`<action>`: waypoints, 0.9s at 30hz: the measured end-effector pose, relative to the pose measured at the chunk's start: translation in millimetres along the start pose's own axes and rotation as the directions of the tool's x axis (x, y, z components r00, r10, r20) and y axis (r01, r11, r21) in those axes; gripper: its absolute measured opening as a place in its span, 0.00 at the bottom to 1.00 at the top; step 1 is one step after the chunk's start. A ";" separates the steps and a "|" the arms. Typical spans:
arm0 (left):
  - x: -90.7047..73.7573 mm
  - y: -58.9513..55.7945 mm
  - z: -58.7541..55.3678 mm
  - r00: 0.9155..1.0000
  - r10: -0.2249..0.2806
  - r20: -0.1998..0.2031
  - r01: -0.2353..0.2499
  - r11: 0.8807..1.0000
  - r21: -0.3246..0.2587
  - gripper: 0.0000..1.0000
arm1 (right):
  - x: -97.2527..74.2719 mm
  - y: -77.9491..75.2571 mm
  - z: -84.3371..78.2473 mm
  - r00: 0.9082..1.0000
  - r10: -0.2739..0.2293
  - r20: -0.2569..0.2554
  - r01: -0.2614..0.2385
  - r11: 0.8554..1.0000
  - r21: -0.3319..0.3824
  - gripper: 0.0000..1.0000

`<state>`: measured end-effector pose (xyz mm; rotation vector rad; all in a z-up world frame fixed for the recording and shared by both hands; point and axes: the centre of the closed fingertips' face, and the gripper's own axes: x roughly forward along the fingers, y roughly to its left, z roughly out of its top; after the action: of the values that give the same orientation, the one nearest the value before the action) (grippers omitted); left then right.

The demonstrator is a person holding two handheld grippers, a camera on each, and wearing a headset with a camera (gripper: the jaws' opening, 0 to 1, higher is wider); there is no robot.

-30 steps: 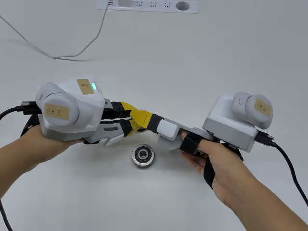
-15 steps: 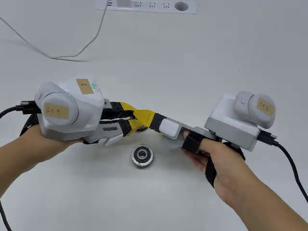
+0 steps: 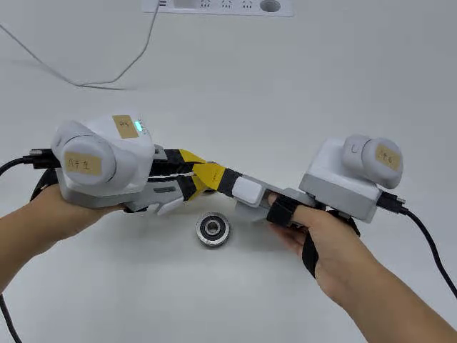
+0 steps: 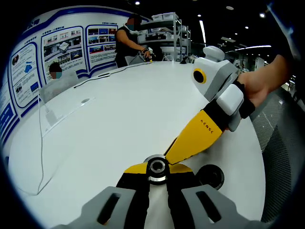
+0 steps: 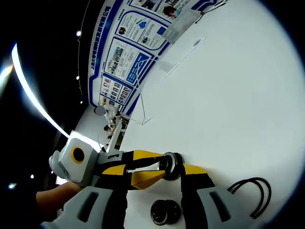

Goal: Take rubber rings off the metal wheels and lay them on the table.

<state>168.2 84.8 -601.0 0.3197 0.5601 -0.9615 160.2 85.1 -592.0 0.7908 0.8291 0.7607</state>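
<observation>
My left gripper (image 3: pixel 202 179) is shut on a small metal wheel (image 4: pixel 157 169) and holds it above the table, yellow jaws pointing right. From the right, my right gripper (image 3: pixel 220 181) meets it, yellow tips closed against the wheel's dark rubber ring (image 5: pixel 170 166). One right jaw runs up to the wheel's edge in the left gripper view. In the head view the held wheel is hidden behind the joined jaws. A second metal wheel (image 3: pixel 213 229) lies flat on the table just below the jaws, also seen as wheel (image 4: pixel 211 175) and wheel (image 5: pixel 164 211).
The white tabletop (image 3: pixel 285 93) stretches open behind the grippers. A power strip (image 3: pixel 218 6) lies at the far edge, with a grey cable (image 3: pixel 114 77) trailing left. Thin black loops (image 5: pixel 250 191) lie on the table near the right gripper.
Both grippers stay joined at the held wheel, with only slight shifts. The wheel on the table has not moved.
</observation>
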 end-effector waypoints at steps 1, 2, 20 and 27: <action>0.0 0.0 0.0 1.000 0.000 -0.001 0.000 1.000 0.000 0.12 | -0.2 -0.1 0.2 1.000 0.000 0.003 0.000 1.000 -0.001 0.45; 0.0 -0.1 0.0 1.000 0.000 -0.002 0.000 1.000 0.002 0.12 | -0.2 0.0 0.3 1.000 0.000 0.003 0.000 1.000 0.000 0.45; 0.6 -0.6 0.0 1.000 -0.004 -0.014 0.004 1.000 0.010 0.12 | -2.9 4.6 -4.2 1.000 0.011 -0.014 -0.011 1.000 0.004 0.46; 0.8 -0.9 0.0 1.000 -0.005 -0.020 0.005 1.000 0.012 0.12 | -2.1 2.1 1.0 1.000 0.012 0.021 -0.012 1.000 0.010 0.46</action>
<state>167.7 83.8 -601.4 0.3392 0.5741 -0.9676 159.5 84.1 -589.2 0.8124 0.8107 0.7584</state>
